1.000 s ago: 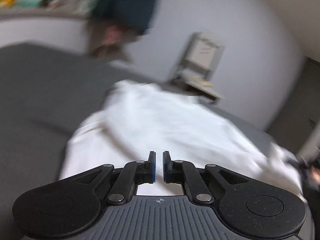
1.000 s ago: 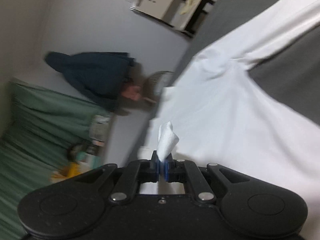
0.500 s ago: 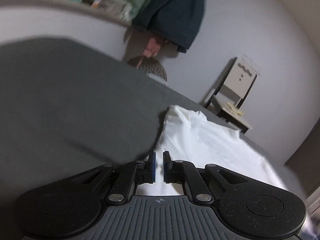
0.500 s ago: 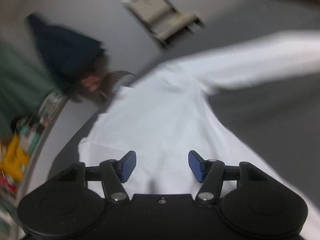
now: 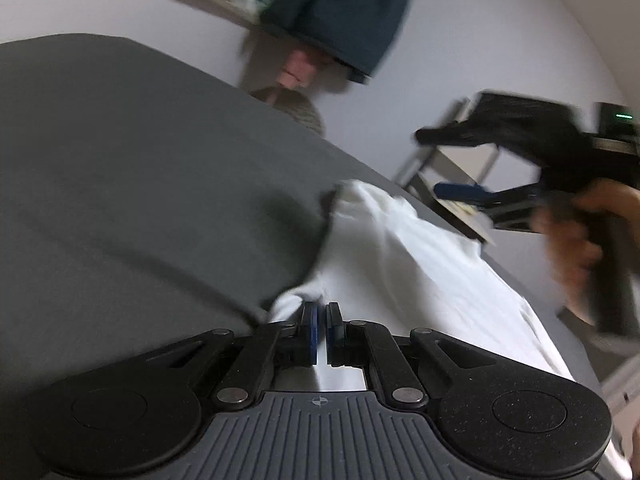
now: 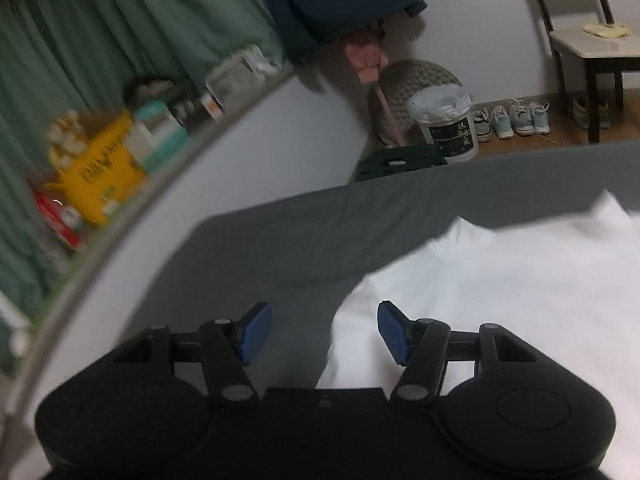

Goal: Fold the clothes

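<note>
On the grey bed (image 5: 120, 184), my left gripper (image 5: 320, 320) pinches the white shirt (image 5: 400, 248); my right gripper (image 6: 324, 330), just opened, hovers empty.

My right hand (image 5: 576, 240) is smeared w/ motion blur in the left wrist view, cut off at the frame's right edge. The right gripper (image 5: 448, 164) it holds is blurred too. White garment (image 5: 420, 264): near end hidden under my left gripper's body, can't tell if cloth sits between those pads. In the right wrist view the garment runs off the right edge. Shelf clutter (image 6: 96, 172) too blurred to read labels. Chair (image 6: 580, 40) is cropped at top/right.
</note>
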Demonstrator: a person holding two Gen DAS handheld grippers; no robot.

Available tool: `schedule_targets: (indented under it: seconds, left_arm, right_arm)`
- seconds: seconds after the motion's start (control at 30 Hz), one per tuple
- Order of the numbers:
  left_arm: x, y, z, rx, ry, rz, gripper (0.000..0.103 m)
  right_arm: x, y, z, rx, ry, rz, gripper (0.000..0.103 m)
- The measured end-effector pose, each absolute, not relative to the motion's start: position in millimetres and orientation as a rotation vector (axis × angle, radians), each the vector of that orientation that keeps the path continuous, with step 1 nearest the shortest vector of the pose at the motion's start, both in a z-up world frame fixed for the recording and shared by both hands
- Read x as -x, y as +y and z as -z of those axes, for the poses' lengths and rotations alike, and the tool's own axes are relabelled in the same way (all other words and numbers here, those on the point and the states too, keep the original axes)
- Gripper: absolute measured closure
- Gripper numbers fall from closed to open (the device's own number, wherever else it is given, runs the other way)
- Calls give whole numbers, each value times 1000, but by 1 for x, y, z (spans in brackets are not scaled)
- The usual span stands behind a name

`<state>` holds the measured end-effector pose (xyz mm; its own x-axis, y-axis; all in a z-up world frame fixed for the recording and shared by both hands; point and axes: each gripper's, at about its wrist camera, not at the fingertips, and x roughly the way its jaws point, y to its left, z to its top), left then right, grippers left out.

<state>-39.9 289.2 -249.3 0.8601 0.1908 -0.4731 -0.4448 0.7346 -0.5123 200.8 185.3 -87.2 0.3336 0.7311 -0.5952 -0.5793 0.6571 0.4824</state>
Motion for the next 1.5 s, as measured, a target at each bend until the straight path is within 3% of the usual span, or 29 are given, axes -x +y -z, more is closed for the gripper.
schedule_targets:
  seconds: [0.1, 0.17, 0.23, 0.27, 0.33, 0.47, 0.7, 0.73, 0.77, 0.83, 0.97, 1.1, 1.3, 1.5]
  left_arm:
    - [34, 281, 248, 608, 430, -393, 99]
    - [33, 278, 247, 583, 441, -418, 99]
    - [34, 278, 248, 584, 445, -423, 99]
    - [35, 278, 248, 588, 446, -424, 99]
    - [37, 277, 247, 586, 449, -439, 99]
    - [43, 271, 245, 568, 460, -477, 99]
    - [51, 260, 238, 511, 469, -499, 99]
    - [50, 261, 236, 507, 469, -500, 99]
    - [52, 259, 234, 496, 467, -502, 99]
    - [55, 255, 226, 457, 470, -522, 99]
    - [67, 242, 197, 346, 371, -529, 99]
    - [80, 231, 175, 314, 277, -458, 99]
    - [79, 213, 170, 341, 325, -360, 99]
    - [80, 173, 164, 263, 378, -315, 99]
  right_arm:
    - [-230, 213, 108, -199, 992, -825, 50]
    - [-241, 226, 117, -180, 1053, -801, 67]
    - [-246, 235, 124, -144, 1094, -786, 75]
    - [-247, 239, 127, -116, 1115, -780, 87]
    - [-248, 242, 132, -82, 1143, -754, 96]
    - [-248, 245, 135, -79, 1118, -740, 100]
    - [-251, 243, 140, -130, 1090, -725, 96]
    - [-250, 238, 136, -148, 1075, -744, 86]
    - [-249, 233, 132, -166, 1057, -762, 67]
    - [-236, 209, 115, -219, 988, -796, 53]
    - [-200, 142, 90, -252, 960, -854, 52]
    - [-130, 49, 72, -110, 931, -796, 52]
    - [-16, -64, 87, -8, 899, -453, 52]
    - [67, -44, 130, 320, 596, -371, 53]
